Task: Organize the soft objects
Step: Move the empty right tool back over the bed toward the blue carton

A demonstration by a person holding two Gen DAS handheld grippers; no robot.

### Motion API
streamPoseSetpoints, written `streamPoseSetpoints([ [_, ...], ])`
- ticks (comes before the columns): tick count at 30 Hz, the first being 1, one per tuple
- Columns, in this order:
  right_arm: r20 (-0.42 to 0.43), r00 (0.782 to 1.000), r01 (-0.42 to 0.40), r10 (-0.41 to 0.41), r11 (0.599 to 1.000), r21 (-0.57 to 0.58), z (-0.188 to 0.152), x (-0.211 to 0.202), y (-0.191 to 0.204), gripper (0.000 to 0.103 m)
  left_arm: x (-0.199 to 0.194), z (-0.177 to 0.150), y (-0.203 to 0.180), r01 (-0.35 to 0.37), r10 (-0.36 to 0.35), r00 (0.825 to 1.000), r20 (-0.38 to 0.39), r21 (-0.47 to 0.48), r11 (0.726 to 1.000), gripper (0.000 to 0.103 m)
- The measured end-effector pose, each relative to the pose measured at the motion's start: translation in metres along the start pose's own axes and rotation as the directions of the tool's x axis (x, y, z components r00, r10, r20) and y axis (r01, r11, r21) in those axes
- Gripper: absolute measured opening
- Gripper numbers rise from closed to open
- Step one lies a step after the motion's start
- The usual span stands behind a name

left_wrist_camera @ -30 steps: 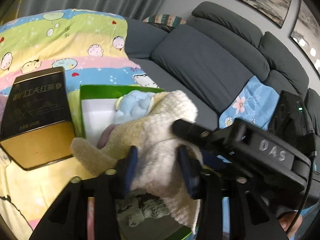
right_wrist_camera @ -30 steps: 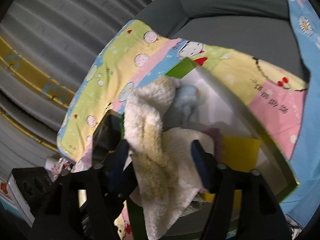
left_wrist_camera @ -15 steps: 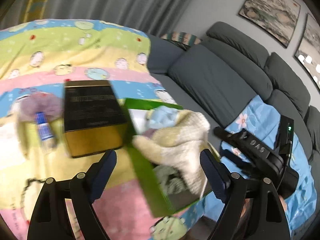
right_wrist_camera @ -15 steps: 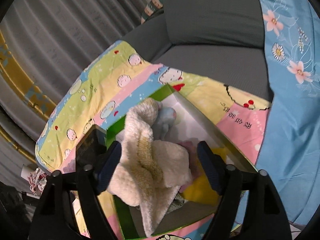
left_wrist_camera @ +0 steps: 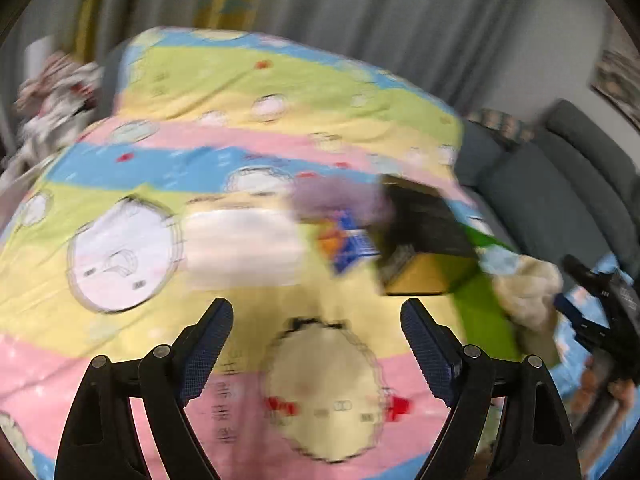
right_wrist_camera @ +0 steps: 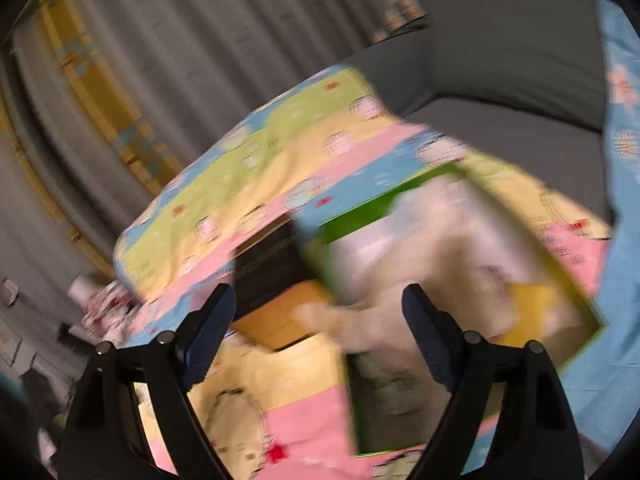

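Observation:
A cream fluffy towel (left_wrist_camera: 524, 292) lies heaped in the green box (left_wrist_camera: 480, 304) at the right edge of the left wrist view. My left gripper (left_wrist_camera: 316, 336) hangs open over the cartoon blanket, well left of the box, with nothing between its fingers. Ahead of it lie a white soft bundle (left_wrist_camera: 240, 248) and a purple fluffy thing (left_wrist_camera: 340, 200), both blurred. My right gripper (right_wrist_camera: 320, 320) is above the near left corner of the green box (right_wrist_camera: 360, 208). Its jaws are closing a little but stand wide and grip nothing. The towel (right_wrist_camera: 440, 248) lies beyond them in the box.
A black and gold box (left_wrist_camera: 424, 240) stands against the green box's left side, with a blue and orange packet (left_wrist_camera: 348, 244) beside it. A grey sofa (left_wrist_camera: 560, 200) runs along the right. Grey curtains (left_wrist_camera: 360, 8) hang behind. Patterned cloth (left_wrist_camera: 52, 96) is piled at the far left.
Both grippers were closed around the towel and have opened off it, leaving it in the green box. The left gripper swung far left over the blanket. The right gripper drew back and rolled.

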State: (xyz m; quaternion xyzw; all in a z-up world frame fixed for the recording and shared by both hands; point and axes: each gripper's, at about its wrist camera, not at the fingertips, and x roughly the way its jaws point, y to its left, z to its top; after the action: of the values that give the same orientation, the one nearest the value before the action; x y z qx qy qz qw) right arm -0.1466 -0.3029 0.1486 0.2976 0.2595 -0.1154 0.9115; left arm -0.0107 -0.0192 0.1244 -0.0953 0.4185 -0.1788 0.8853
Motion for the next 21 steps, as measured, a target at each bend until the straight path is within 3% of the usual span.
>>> streamPoseSetpoints([
  [4, -0.096, 0.995, -0.051, 0.040, 0.993, -0.111, -0.017, 0.032, 0.046, 0.067, 0.003, 0.007, 0.030, -0.117, 0.116, 0.993, -0.018, -0.071, 0.991, 0.086],
  [8, -0.242, 0.969, -0.100, 0.042, 0.968, -0.231, -0.029, 0.079, 0.100, 0.050, -0.003, 0.011, 0.052, -0.123, 0.123, 0.992, -0.010, -0.148, 0.981, 0.086],
  [12, -0.375, 0.925, -0.094, -0.069, 0.912, -0.399, -0.029, 0.141, 0.156, 0.045, -0.003, 0.014, 0.067, -0.093, 0.087, 0.995, -0.040, -0.184, 0.979, 0.086],
  [17, -0.455, 0.862, -0.029, -0.224, 0.874, -0.485, -0.021, 0.207, 0.178, 0.043, -0.008, 0.016, 0.077, -0.100, 0.093, 0.995, -0.041, -0.218, 0.971, 0.086],
  [21, -0.444, 0.812, 0.060, -0.379, 0.810, -0.583, -0.026, 0.246, 0.187, 0.041, -0.010, 0.018, 0.080, -0.046, 0.040, 0.999, -0.032, -0.231, 0.972, 0.086],
])
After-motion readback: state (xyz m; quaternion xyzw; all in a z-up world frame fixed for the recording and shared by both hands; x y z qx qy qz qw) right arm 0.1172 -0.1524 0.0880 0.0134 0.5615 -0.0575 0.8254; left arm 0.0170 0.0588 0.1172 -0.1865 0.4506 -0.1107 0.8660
